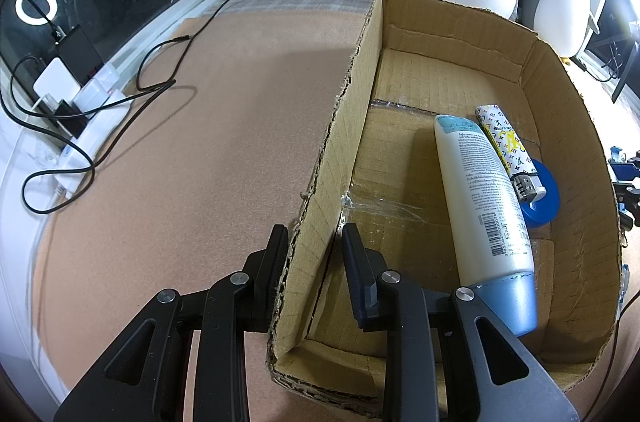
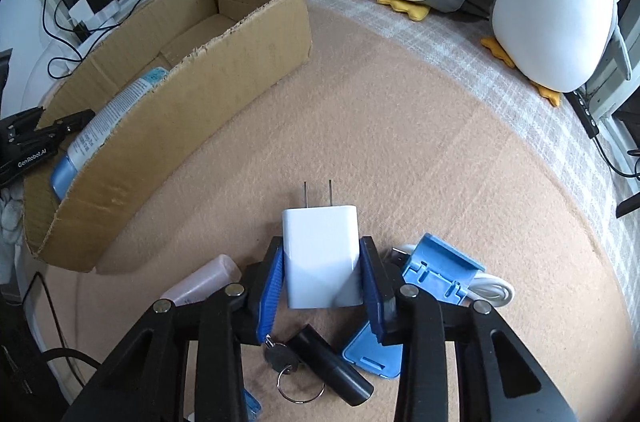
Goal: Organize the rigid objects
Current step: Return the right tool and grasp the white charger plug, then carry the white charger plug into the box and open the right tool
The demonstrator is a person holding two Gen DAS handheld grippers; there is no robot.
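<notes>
Bright overhead light—soft shadows (fisheye-warped, vignetted edges).

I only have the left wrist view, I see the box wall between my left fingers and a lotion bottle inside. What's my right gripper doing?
Observer: The right gripper is shut on a white charger, prongs pointing away from it.
Operator: Is it over the box yet?
Observer: No. It is over the tan mat, with the cardboard box off to its left.
Operator: What's left to sort?
Observer: On the mat near the right gripper: a black cylinder, a key on a ring, a pink bottle, blue plastic pieces and a white cable.
</notes>
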